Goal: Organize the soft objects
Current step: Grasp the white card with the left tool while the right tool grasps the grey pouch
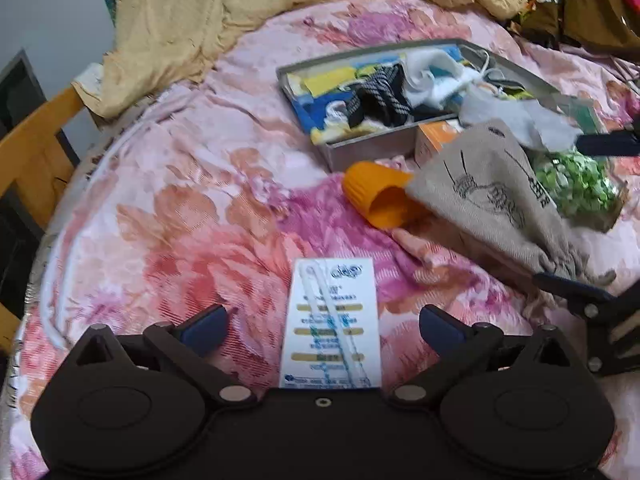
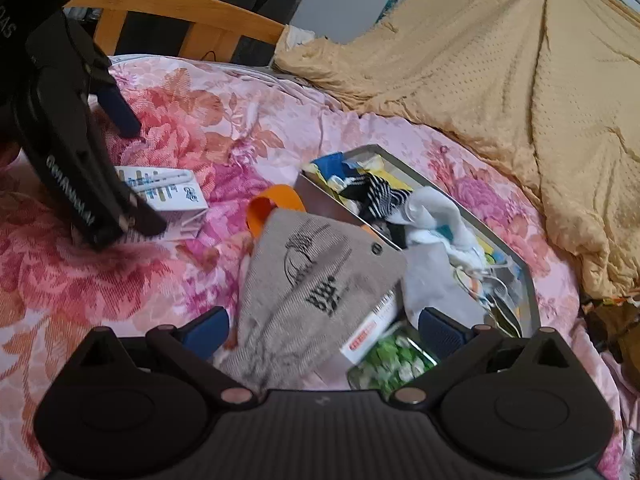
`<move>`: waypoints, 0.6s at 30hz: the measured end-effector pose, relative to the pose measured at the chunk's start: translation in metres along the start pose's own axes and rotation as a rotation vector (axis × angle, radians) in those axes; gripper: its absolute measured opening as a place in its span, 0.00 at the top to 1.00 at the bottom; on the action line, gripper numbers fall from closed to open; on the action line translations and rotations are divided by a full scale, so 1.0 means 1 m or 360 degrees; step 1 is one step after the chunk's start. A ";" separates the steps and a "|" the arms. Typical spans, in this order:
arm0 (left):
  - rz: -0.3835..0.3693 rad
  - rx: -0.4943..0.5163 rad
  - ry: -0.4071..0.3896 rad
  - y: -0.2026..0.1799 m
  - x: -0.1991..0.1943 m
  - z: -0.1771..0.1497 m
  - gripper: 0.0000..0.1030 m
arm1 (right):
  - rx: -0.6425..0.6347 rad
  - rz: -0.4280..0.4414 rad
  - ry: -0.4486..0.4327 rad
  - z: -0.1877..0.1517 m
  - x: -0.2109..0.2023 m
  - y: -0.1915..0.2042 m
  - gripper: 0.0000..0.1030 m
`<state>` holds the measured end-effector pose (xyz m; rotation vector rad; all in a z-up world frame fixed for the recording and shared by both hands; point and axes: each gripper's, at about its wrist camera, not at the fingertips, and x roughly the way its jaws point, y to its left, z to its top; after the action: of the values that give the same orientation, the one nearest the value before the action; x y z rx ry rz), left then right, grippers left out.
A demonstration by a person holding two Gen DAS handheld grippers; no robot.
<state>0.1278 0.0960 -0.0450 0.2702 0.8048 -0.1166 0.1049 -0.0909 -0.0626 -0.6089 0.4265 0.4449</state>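
Note:
My left gripper (image 1: 324, 320) is open just above a floral bedspread (image 1: 180, 208), its jaws either side of a white printed pack (image 1: 328, 328). An orange cup (image 1: 376, 196) lies on its side against a beige drawstring bag (image 1: 492, 192). Behind them a grey tray (image 1: 368, 146) holds a striped sock (image 1: 380, 96) and white cloth (image 1: 432, 72). My right gripper (image 2: 324, 330) is open, with the beige bag (image 2: 312, 280) lying between its jaws. The tray (image 2: 320, 196), sock (image 2: 380, 196) and cup (image 2: 272, 200) lie beyond it.
A crumpled tan quilt (image 1: 240, 8) covers the far side of the bed. A wooden bed frame (image 1: 36, 148) runs along the left edge. A green-patterned packet (image 2: 392, 360) and a red-and-white box (image 2: 372, 328) lie beside the bag. Dark clothes (image 1: 592, 12) are piled at top right.

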 end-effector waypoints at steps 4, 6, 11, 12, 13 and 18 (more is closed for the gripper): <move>-0.0031 -0.0027 0.0040 0.000 0.006 -0.003 0.14 | -0.0013 -0.0028 0.0009 0.003 0.010 0.002 0.04; -0.0063 -0.0043 0.0097 -0.001 0.010 -0.004 0.23 | -0.0005 -0.0023 0.0029 0.003 0.014 0.002 0.08; -0.0113 -0.0169 0.0175 0.008 0.019 -0.009 0.41 | 0.0012 0.0023 0.0054 0.002 0.022 0.004 0.14; -0.0112 -0.0197 0.0178 0.010 0.019 -0.009 0.44 | 0.0007 0.0029 0.0062 0.002 0.023 0.006 0.17; -0.0112 -0.0228 0.0177 0.012 0.019 -0.009 0.46 | 0.0001 0.0031 0.0071 0.002 0.025 0.007 0.19; -0.0110 -0.0251 0.0169 0.012 0.019 -0.010 0.47 | -0.0008 0.0006 0.0082 0.001 0.030 0.010 0.23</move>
<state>0.1368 0.1106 -0.0628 0.1000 0.9240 -0.1034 0.1242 -0.0746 -0.0815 -0.6256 0.4756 0.4348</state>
